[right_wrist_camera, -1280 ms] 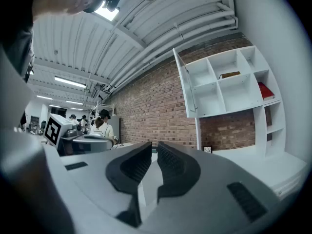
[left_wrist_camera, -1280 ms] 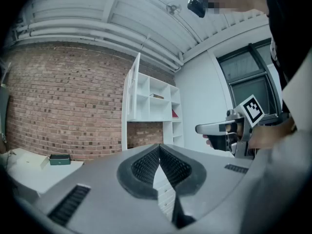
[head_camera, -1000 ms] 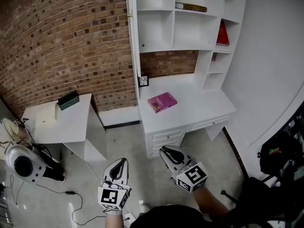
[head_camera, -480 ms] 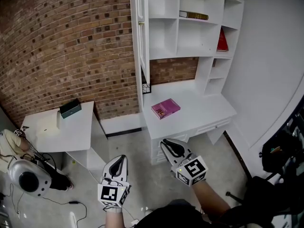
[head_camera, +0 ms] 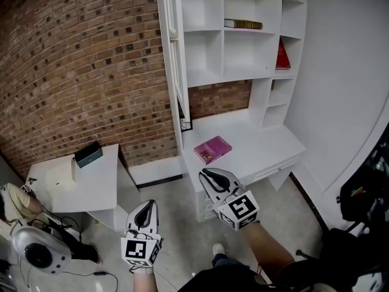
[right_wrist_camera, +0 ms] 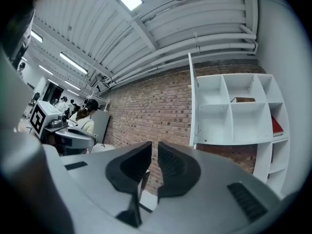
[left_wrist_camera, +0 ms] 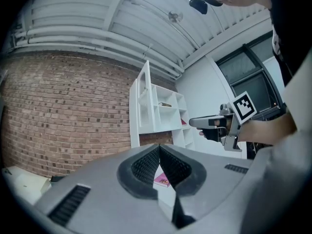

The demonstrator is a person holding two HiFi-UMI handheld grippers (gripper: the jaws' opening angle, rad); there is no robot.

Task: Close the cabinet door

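Red-brown brick is backing a white cabinet point(head_camera: 203, 50) of open shelves that is standing over a white tabletop point(head_camera: 258, 140) with drawers beneath. The cabinet door point(head_camera: 173, 59) is standing wide open, swung out from the left edge of the shelves and showing almost edge-on, high above both grippers.

The left gripper point(head_camera: 146, 204) is hanging low over the floor, its jaws pressed together with nothing between them. The right gripper point(head_camera: 208, 174) is hovering just in front of the tabletop edge, its jaws drawn to a thin slit and also empty. Neither is touching the door, so the step in hand looks like the reach toward it. The next move probably calls for raising a gripper to the door's outer face, on its brick-wall side, and pushing it round toward the shelves.

A pink book point(head_camera: 213, 149) is lying on the tabletop under the door's sweep; it looks low enough to clear. A low white side table point(head_camera: 61, 175) carrying a dark box point(head_camera: 89, 154) is standing left of the door, crowding that side.
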